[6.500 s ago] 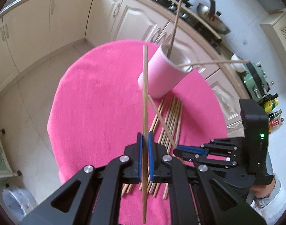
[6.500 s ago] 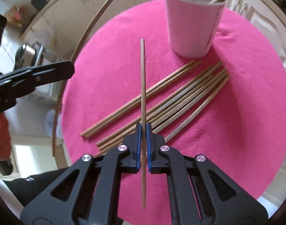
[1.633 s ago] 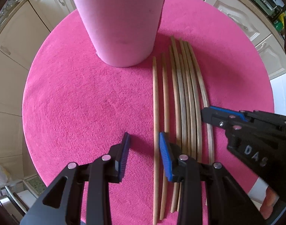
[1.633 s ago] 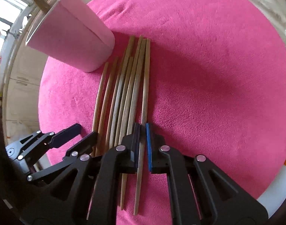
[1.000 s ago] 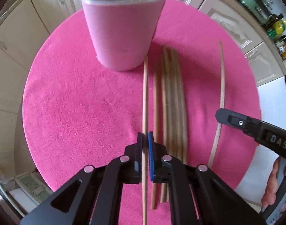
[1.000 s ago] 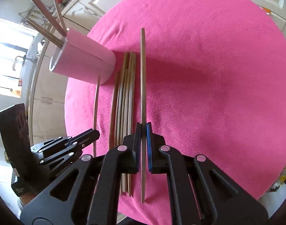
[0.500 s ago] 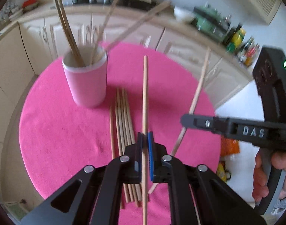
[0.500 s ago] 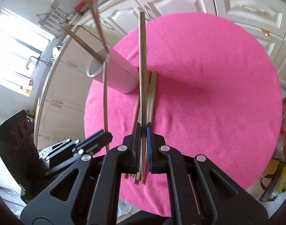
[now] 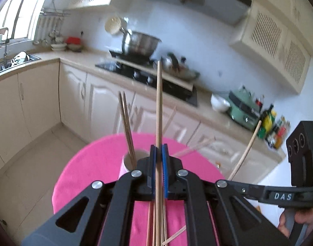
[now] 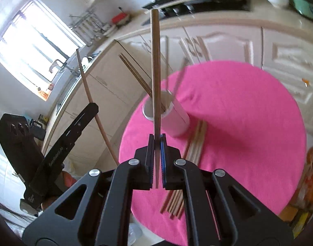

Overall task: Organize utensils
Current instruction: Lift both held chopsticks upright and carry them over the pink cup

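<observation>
My left gripper (image 9: 158,150) is shut on a wooden chopstick (image 9: 158,106) and holds it upright above the round pink table (image 9: 90,164). My right gripper (image 10: 156,141) is shut on another chopstick (image 10: 155,61), also upright, just in front of the pink cup (image 10: 172,121). The cup (image 9: 128,162) holds several chopsticks and is partly hidden behind my left gripper's fingers. Several loose chopsticks (image 10: 194,143) lie on the table beside the cup. Each gripper shows in the other's view, the right (image 9: 234,174) and the left (image 10: 90,107), each with its chopstick.
Cream kitchen cabinets (image 9: 33,94) and a counter with a stove and pots (image 9: 140,45) stand behind the table. A sink (image 9: 16,58) sits at the left under a window. Tiled floor (image 9: 33,160) surrounds the table.
Both grippers have risen and tilted up from the table, each carrying its chopstick, so the views now look across the kitchen with the cup below the chopsticks.
</observation>
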Demonstrator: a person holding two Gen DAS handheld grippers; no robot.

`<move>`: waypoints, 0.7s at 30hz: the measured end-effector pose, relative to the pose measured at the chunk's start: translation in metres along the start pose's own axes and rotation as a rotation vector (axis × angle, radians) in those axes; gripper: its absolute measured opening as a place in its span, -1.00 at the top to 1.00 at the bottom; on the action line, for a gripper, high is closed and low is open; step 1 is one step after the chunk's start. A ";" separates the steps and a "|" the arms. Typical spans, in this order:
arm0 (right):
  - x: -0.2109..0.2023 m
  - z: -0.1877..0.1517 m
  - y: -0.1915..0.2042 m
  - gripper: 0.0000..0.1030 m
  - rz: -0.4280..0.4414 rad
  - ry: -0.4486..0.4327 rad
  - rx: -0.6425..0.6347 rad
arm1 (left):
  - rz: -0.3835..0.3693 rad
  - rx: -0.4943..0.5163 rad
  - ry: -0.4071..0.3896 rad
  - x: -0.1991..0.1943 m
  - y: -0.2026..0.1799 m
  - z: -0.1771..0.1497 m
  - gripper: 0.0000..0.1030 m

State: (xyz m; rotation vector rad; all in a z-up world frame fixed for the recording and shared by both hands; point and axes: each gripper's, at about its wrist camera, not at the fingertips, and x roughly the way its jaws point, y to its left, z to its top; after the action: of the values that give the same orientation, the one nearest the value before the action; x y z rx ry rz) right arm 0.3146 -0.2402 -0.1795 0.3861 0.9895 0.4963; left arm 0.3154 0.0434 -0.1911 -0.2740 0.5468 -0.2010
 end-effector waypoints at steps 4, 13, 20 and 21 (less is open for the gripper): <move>0.004 0.022 0.018 0.89 0.005 -0.041 -0.067 | 0.038 -0.015 -0.085 0.000 0.001 0.016 0.89; 0.021 0.066 0.038 0.89 -0.012 -0.099 -0.188 | 0.044 -0.078 -0.175 0.028 0.008 0.043 0.89; 0.030 0.098 0.040 0.89 -0.017 -0.123 -0.237 | 0.069 -0.104 -0.210 0.053 0.015 0.054 0.89; 0.032 0.100 0.040 0.89 -0.023 -0.126 -0.244 | 0.072 -0.106 -0.211 0.057 0.017 0.055 0.89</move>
State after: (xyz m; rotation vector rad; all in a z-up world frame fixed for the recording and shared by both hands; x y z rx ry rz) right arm 0.4064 -0.1978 -0.1308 0.1844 0.7998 0.5580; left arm 0.3940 0.0554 -0.1787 -0.3728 0.3580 -0.0721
